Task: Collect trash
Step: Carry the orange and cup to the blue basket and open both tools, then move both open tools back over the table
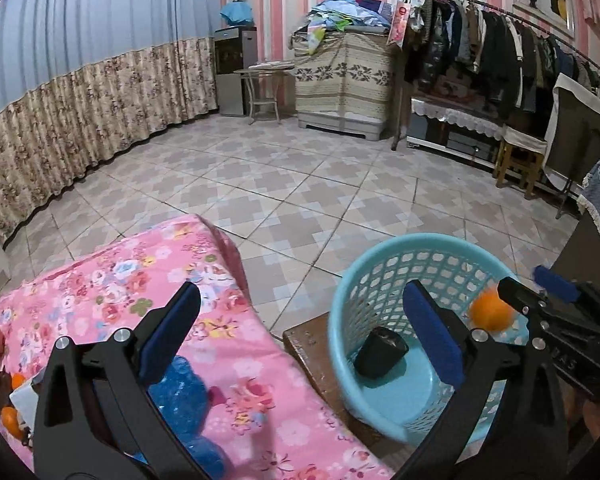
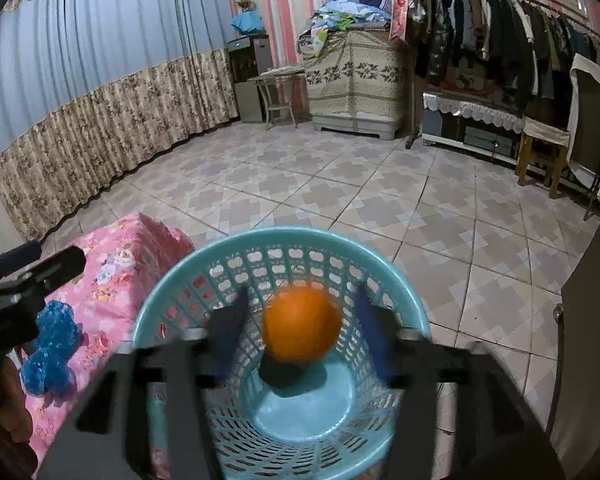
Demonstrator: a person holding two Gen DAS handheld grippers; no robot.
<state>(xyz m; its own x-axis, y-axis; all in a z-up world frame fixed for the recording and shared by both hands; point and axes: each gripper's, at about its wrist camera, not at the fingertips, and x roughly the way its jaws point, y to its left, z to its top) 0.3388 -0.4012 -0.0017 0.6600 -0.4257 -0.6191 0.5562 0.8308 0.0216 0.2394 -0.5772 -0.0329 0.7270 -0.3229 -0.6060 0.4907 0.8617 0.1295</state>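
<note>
An orange (image 2: 302, 324) is seen above the blue waste basket (image 2: 160, 312), between the parted, non-touching fingers of the right hand-held gripper (image 2: 300, 336), evidently released for disposal. A dark object (image 1: 380, 354) lies inside the basket already. The left hand-held gripper (image 1: 300, 336) is held wide open and empty over the pink floral tabletop (image 1: 112, 264), where blue crumpled plastic (image 1: 180, 392) remains.

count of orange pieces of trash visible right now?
3. One orange ball sits between the open right gripper's fingers over the blue basket; two orange bits lie on the pink cloth. More may be hidden.
</note>
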